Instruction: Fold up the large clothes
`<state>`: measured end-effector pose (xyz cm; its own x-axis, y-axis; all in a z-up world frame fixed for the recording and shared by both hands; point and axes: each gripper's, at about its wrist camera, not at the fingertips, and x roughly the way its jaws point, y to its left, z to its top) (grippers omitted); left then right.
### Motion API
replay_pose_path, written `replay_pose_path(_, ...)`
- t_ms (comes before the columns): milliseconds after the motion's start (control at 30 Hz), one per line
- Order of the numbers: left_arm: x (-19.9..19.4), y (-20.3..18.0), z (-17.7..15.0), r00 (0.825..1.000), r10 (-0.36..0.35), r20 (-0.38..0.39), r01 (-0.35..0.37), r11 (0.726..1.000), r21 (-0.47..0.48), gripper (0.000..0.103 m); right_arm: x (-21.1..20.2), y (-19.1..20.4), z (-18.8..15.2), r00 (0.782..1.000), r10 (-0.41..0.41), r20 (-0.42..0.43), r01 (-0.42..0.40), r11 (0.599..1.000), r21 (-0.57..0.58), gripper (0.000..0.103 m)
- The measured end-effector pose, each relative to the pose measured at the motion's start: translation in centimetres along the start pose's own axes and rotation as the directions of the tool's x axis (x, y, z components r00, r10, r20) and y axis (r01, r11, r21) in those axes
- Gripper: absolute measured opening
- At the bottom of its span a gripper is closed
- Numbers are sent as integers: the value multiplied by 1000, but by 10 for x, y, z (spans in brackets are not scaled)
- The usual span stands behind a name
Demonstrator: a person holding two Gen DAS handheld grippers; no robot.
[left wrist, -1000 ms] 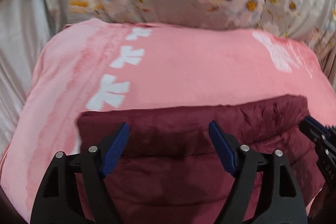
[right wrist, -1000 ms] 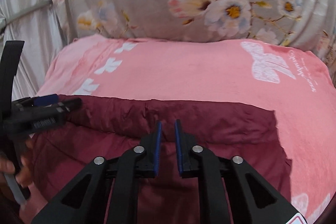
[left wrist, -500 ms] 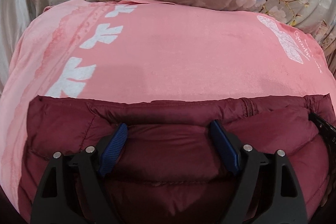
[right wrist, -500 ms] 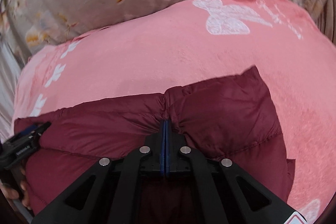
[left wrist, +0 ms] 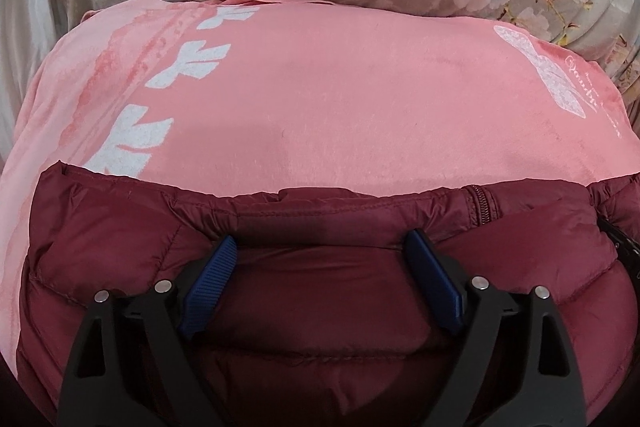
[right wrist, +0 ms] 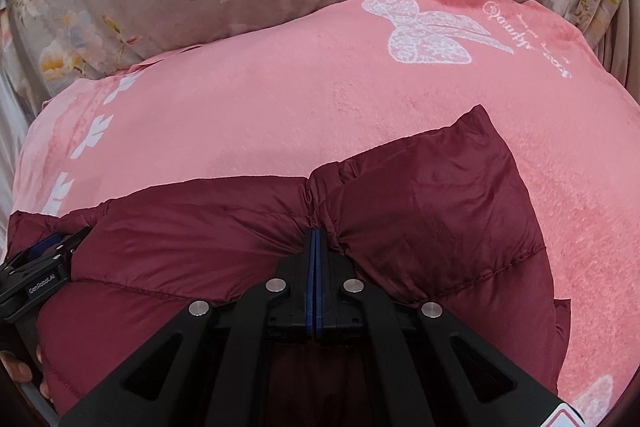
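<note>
One maroon puffer jacket point(right wrist: 420, 211) lies on a pink blanket point(right wrist: 280, 115), its long axis running crosswise under both grippers. The right gripper point(right wrist: 315, 239) is clamped on its far edge. The left gripper point(left wrist: 320, 247) has just been widening; its jaws stand apart over the jacket, gripping nothing.

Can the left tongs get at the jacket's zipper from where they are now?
Probably yes. The left tongs stand open over the maroon jacket, gripping nothing. The zipper lies exposed just right of them, with nothing covering it. The right tongs are pinching the fabric farther right.
</note>
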<state>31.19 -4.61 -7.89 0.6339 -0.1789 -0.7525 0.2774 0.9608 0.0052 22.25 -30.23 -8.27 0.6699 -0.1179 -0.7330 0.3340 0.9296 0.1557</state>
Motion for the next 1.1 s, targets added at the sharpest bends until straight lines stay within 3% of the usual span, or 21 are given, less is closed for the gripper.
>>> replay_pose_path(300,0,0,1,1000,15,-5,-15,1000,6,86,1,6,1,999,-31,-10,31,999,-22,0)
replay_pose_path(367,-7,6,2,1000,15,-21,-16,1000,-14,85,-6,14,5,997,-79,-23,77,996,-52,0)
replay_pose_path(400,-16,14,3,999,10,-32,-11,999,-42,82,-18,22,6,997,-79,-20,78,996,-53,8)
replay_pose_path(500,-52,42,5,1000,-11,-2,10,990,-137,82,-57,47,7,999,42,34,-40,998,-38,12)
replay_pose_path(600,-67,65,5,997,83,-1,-82,983,-164,83,-70,81,6,994,98,40,-93,990,-104,12)
replay_pose_path(700,-51,85,-1,985,163,-61,-171,969,-180,82,-55,116,-3,994,111,12,-107,980,-170,12)
replay_pose_path(833,-32,90,-14,981,178,-76,-188,968,-163,87,-22,129,-22,993,97,-64,-107,979,-173,11)
replay_pose_path(1100,-18,77,-19,973,228,-30,-230,964,-135,91,-10,124,-35,991,119,-65,-128,980,-152,9)
